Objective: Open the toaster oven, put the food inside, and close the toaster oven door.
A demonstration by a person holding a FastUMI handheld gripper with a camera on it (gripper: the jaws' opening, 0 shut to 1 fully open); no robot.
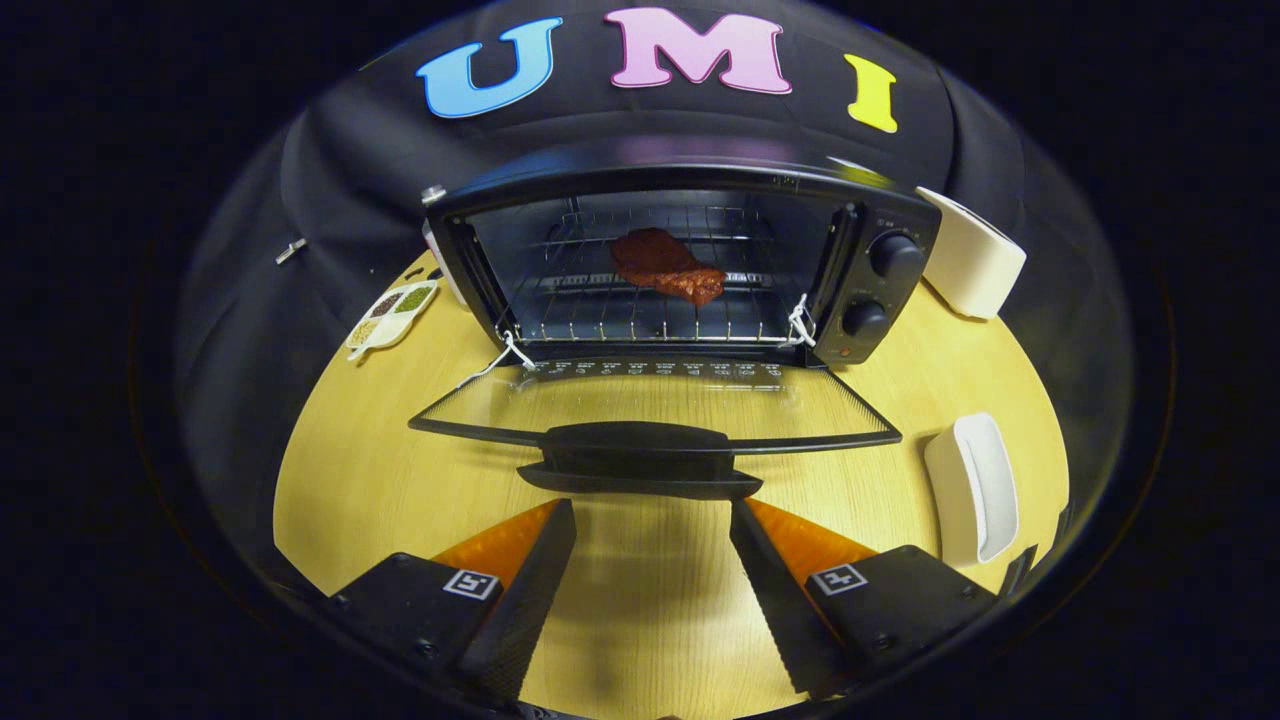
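Tongs (652, 515) level and forward-pointing, fingers (530, 580) spread wide apart, nothing between them.

one toaster oven (690, 270) sits on the one wooden table (400, 480), and everything else is placed off it. one glass door (650, 405) hangs open flat in front of the oven, with one handle (640, 460) on its near edge. inside the oven: one wire rack (600, 310) and one piece of food (668, 265) on it. two knobs (896, 256) on the oven's right panel. two white string ties (800, 325), one at each door hinge. two white dishes (972, 262) right of the oven, one divided tray (392, 316) left of it. one gripper (650, 520), two fingers spread apart, nothing between them, just short of the door handle.
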